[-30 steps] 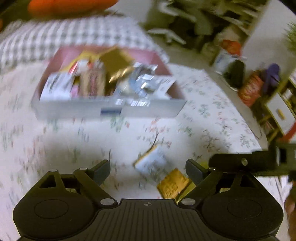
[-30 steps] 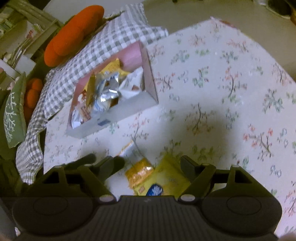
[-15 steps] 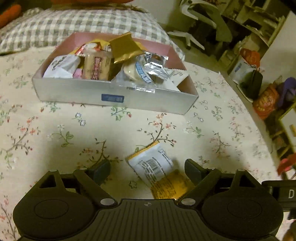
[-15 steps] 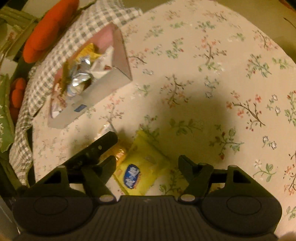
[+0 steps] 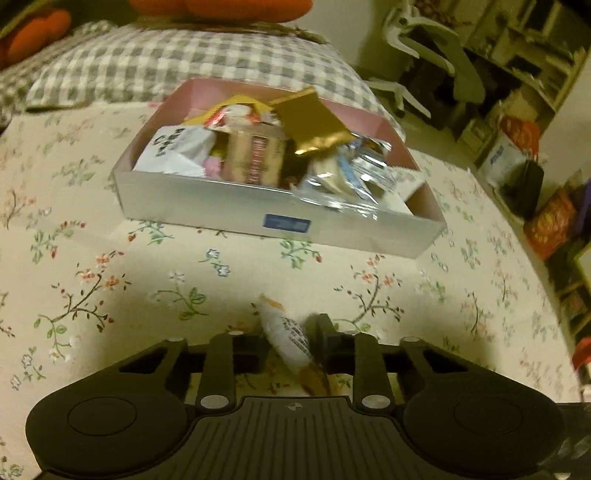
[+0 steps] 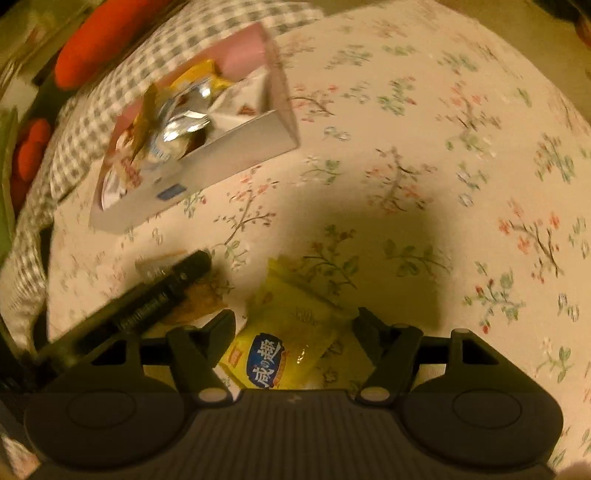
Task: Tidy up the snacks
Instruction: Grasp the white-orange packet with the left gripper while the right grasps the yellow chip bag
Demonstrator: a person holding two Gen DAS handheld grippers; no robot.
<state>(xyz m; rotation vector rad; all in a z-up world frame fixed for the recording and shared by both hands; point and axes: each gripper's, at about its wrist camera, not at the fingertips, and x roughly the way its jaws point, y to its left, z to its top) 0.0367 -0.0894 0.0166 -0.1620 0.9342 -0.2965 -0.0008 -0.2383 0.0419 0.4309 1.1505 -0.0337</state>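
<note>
Nearest the left wrist camera, the left gripper (image 5: 291, 349) has just drawn its jaws in from wide apart, and they now clamp a small white snack packet (image 5: 290, 338) with a barcode and an orange end. Half a second ago that packet lay flat on the floral cloth (image 5: 110, 288) between open jaws; now it stands tilted, pinched between the pads. By the look of it the pick is made, and the lift toward the box is the step in hand.

In the right wrist view the right gripper (image 6: 295, 328) has its jaws apart on either side of a yellow snack bag (image 6: 291, 339) with a blue label, which lies on the cloth. The pads do not press on it, so this second grasp is not yet made. Beside it the left gripper's dark finger lies over the small packet.

Farther off, well apart from both grippers, sits the pink-lined box (image 5: 207, 206), already crowded with wrapped snacks. Behind it lie a checked blanket (image 5: 184, 62) and orange cushions (image 5: 221, 7)
</note>
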